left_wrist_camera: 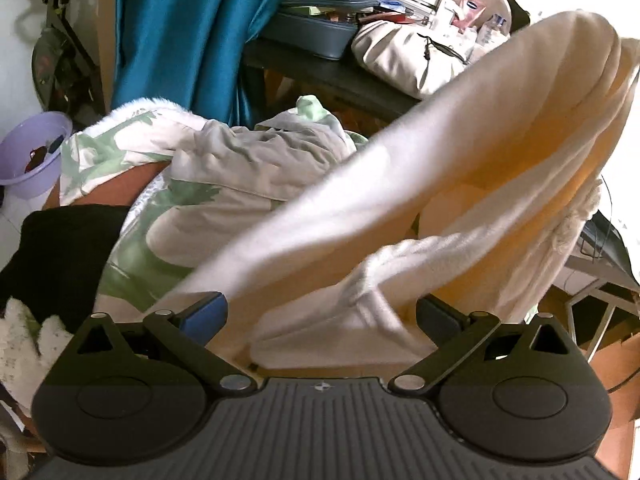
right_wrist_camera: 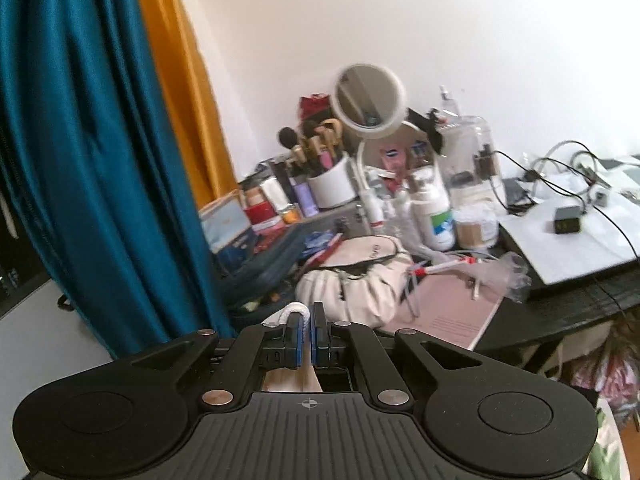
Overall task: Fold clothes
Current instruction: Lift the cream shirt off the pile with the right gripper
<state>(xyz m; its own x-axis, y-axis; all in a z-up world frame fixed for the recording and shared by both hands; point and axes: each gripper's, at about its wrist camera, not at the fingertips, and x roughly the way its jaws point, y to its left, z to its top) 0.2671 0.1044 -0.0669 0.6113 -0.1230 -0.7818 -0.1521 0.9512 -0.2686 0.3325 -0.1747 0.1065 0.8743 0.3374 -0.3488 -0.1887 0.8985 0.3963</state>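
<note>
The left tool [left_wrist_camera: 320, 312] fills the bottom of its own view with its jaws spread wide, and a cream garment [left_wrist_camera: 440, 168] lies in the gap between the blue-padded fingers [left_wrist_camera: 206, 314] without either pad pressing on it. That garment stretches as a long, blurred band from between the fingers up to the top right of the picture, where it hangs in folds, with a knitted white edge [left_wrist_camera: 584, 216] trailing down its right side. Behind it lies a heap of laundry: a grey garment [left_wrist_camera: 256, 156] on top of a white cloth with green leaf print [left_wrist_camera: 120, 140], and a black garment [left_wrist_camera: 68, 248] at the left. A lilac basin [left_wrist_camera: 32, 152] sits at the far left, beside a teal curtain [left_wrist_camera: 188, 32]. In the right wrist view the right tool [right_wrist_camera: 307, 334] has its jaws pressed together on a bit of white knitted fabric [right_wrist_camera: 298, 312], which loops out above the fingertips, with cream cloth showing below them. Beyond it stands a dark worktop [right_wrist_camera: 560, 320] crowded with cosmetics, a white cup of makeup brushes [right_wrist_camera: 332, 188], a round mirror [right_wrist_camera: 370, 98], a cream pouch [right_wrist_camera: 360, 280] and cables.
</note>
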